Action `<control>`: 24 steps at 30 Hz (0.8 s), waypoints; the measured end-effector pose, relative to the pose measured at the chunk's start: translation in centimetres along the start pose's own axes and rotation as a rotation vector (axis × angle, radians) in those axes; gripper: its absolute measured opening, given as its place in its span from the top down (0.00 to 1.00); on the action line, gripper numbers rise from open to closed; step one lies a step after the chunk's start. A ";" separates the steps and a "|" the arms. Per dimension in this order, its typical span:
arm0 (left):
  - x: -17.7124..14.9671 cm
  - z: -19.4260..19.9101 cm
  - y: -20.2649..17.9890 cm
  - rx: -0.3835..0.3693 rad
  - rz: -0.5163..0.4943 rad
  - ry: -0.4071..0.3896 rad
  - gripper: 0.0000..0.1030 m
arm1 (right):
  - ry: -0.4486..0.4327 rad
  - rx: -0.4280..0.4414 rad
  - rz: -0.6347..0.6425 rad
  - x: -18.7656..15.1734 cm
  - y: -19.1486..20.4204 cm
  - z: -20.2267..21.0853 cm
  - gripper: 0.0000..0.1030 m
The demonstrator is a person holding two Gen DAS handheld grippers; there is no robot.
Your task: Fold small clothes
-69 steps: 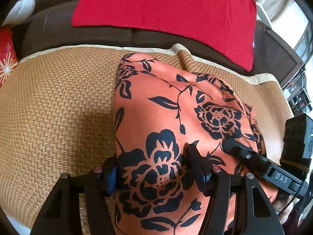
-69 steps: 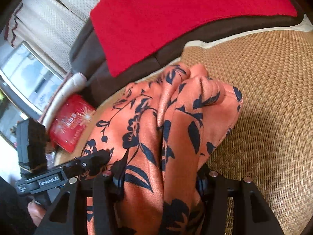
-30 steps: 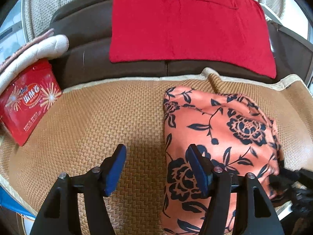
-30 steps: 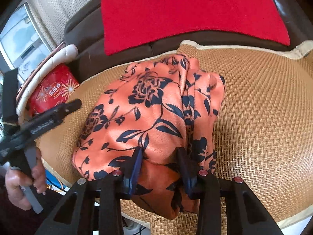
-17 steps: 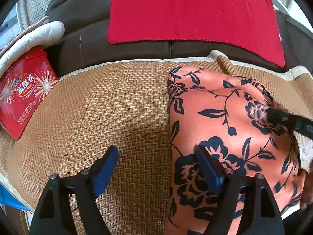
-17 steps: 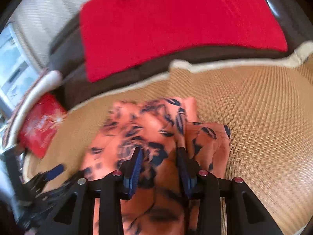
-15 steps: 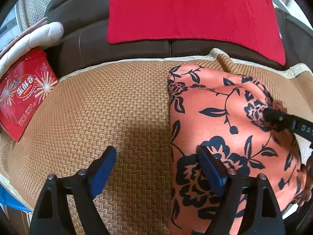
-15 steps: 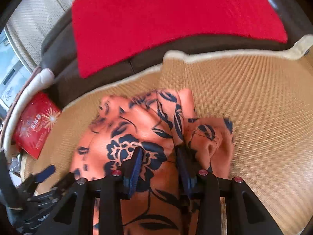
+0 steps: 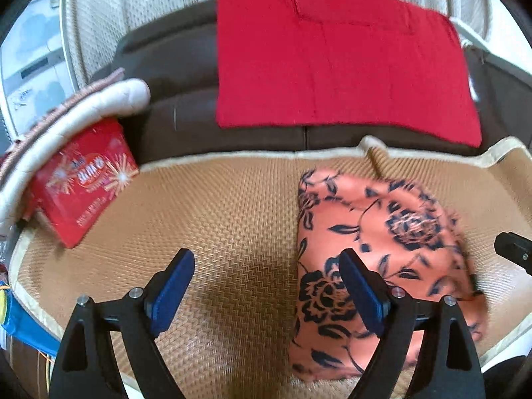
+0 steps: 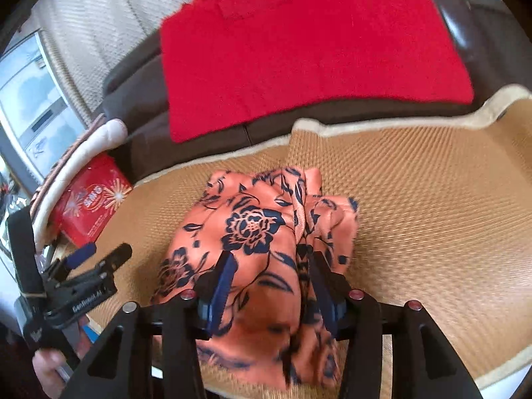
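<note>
An orange garment with dark blue flowers (image 9: 375, 232) lies folded in a bundle on the woven mat (image 9: 232, 212); it also shows in the right wrist view (image 10: 256, 232). My left gripper (image 9: 266, 276) is open and empty, its right finger at the garment's left edge, hovering above the mat. My right gripper (image 10: 271, 276) has its jaws partly closed around a thick fold of the garment at its near end. The left gripper also shows in the right wrist view (image 10: 96, 256), left of the garment.
A red cloth (image 9: 339, 63) hangs over the dark sofa back (image 9: 173, 66). A red tin box (image 9: 83, 183) and a rolled white cushion (image 9: 83, 113) sit at the mat's left end. The mat's cream border (image 9: 492, 159) runs along the back.
My left gripper has let go of the garment, opened wide and pulled back to the left. My right gripper has stayed on the garment's near fold, and the bundle has settled onto the mat.
</note>
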State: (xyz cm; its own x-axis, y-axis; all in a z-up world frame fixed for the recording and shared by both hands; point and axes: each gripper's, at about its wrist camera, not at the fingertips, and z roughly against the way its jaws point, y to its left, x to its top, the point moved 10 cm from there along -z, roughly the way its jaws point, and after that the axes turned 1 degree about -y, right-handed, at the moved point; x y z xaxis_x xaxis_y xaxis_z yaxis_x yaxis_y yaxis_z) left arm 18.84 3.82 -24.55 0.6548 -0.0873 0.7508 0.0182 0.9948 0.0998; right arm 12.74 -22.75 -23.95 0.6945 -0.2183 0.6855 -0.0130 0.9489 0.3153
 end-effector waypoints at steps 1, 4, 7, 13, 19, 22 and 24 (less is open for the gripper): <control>0.3 1.2 0.0 0.001 -0.004 -0.017 0.13 | -0.016 -0.005 0.011 0.1 0.2 1.2 0.49; 1.3 4.4 0.0 0.027 -0.025 -0.062 0.13 | -0.055 -0.026 0.040 0.5 1.1 4.0 0.48; 2.2 7.8 0.2 0.065 -0.038 -0.103 0.13 | -0.096 -0.031 0.062 1.1 1.9 6.1 0.45; 3.5 13.2 0.7 0.122 -0.061 -0.189 0.13 | -0.176 -0.029 0.106 1.4 3.8 11.4 0.43; 4.4 17.7 0.8 0.141 -0.056 -0.266 0.11 | -0.225 -0.022 0.121 1.1 4.9 15.6 0.39; 4.6 19.5 1.0 0.158 -0.051 -0.298 0.00 | -0.237 -0.023 0.123 1.0 5.1 16.6 0.38; 4.7 20.8 1.1 0.165 -0.047 -0.322 0.00 | -0.237 -0.020 0.120 0.9 5.1 16.9 0.37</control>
State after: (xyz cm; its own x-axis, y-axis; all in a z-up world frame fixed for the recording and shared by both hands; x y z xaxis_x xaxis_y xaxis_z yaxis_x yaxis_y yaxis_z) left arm 6.18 3.40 -7.33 0.3844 -0.1707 0.9072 -0.0966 0.9699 0.2234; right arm 1.14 -21.90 -10.64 0.5012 -0.1492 0.8524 -0.0689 0.9750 0.2112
